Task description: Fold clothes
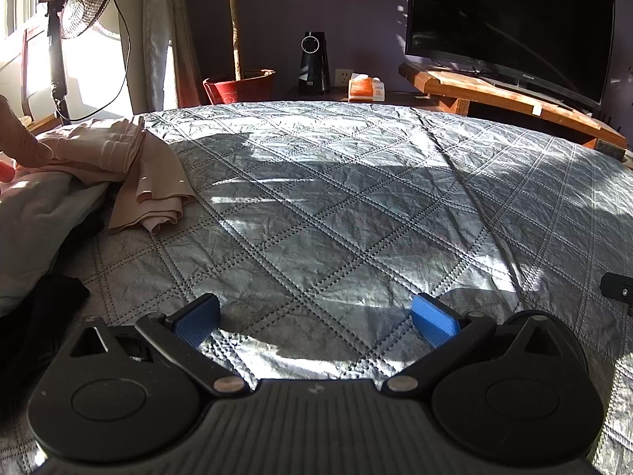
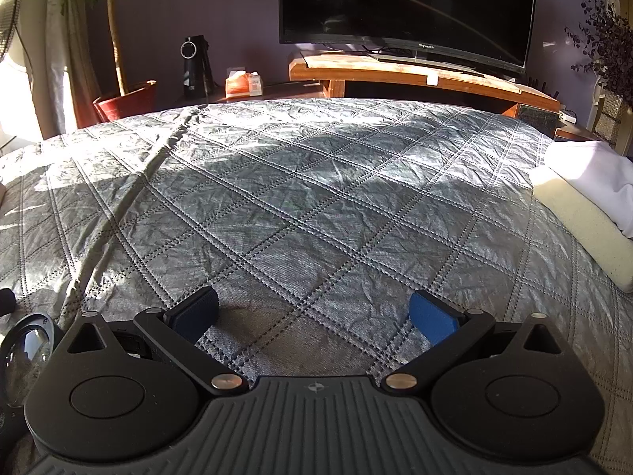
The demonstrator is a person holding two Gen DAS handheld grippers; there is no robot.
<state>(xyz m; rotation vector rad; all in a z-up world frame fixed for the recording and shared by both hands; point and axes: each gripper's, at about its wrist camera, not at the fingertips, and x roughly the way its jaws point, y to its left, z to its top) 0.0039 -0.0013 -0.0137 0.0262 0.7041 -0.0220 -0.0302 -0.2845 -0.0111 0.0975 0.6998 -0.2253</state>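
A heap of unfolded clothes lies at the left of the bed: a beige garment (image 1: pixel 146 174) on top, a pale grey one (image 1: pixel 43 221) under it, and a black one (image 1: pixel 43 324) nearest me. My left gripper (image 1: pixel 316 318) is open and empty, low over the grey quilted bedspread (image 1: pixel 336 198), to the right of the heap. My right gripper (image 2: pixel 314 316) is open and empty over the bedspread (image 2: pixel 316 198). A folded white garment (image 2: pixel 593 178) lies on a cream folded one (image 2: pixel 581 225) at the bed's right edge.
Beyond the bed stand a TV (image 2: pixel 407 8) on a wooden stand (image 2: pixel 395 71), a potted tree (image 1: pixel 241 83), a black speaker (image 1: pixel 314 63), a tissue box (image 1: pixel 366 89) and a standing fan (image 1: pixel 79 0). The left gripper's camera lens (image 2: pixel 27 352) shows at the right view's lower left.
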